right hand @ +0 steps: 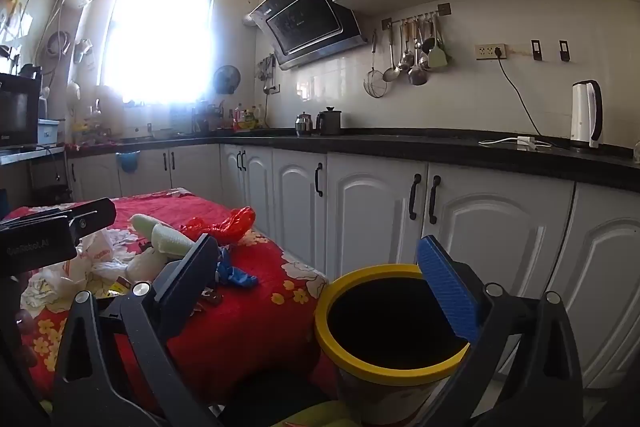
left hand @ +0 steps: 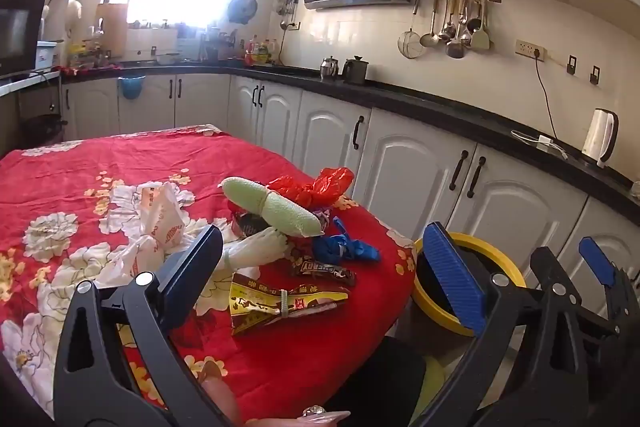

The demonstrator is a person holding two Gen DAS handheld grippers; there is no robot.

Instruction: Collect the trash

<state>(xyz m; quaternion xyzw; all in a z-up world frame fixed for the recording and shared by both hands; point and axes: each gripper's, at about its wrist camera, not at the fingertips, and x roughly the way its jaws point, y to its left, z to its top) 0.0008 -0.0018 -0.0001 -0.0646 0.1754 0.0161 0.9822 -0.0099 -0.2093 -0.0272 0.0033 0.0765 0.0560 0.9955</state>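
1. My left tool (left hand: 320,267) hangs with its jaws spread wide and nothing between them, above the near edge of the counter (left hand: 60,179) with its red flowered cloth.
2. My right tool (right hand: 320,275) is just as wide apart and empty, over the yellow-rimmed bin (right hand: 360,367) that stands just beside the counter's corner.
3. The trash lies in a loose heap on the cloth: a yellow-brown snack wrapper (left hand: 280,301) nearest me, a blue scrap (left hand: 346,247), a green foam sleeve (left hand: 272,207), a red plastic bag (left hand: 316,185) and a white printed bag (left hand: 160,223).
4. Risk, as I judge it: the pieces overlap, so closing on the wrapper may drag a neighbour off the edge.
5. Thin film could slip from the pads or snag the cloth and pull it.
6. My two tools sit near each other by the bin; a hasty swing could knock them together.
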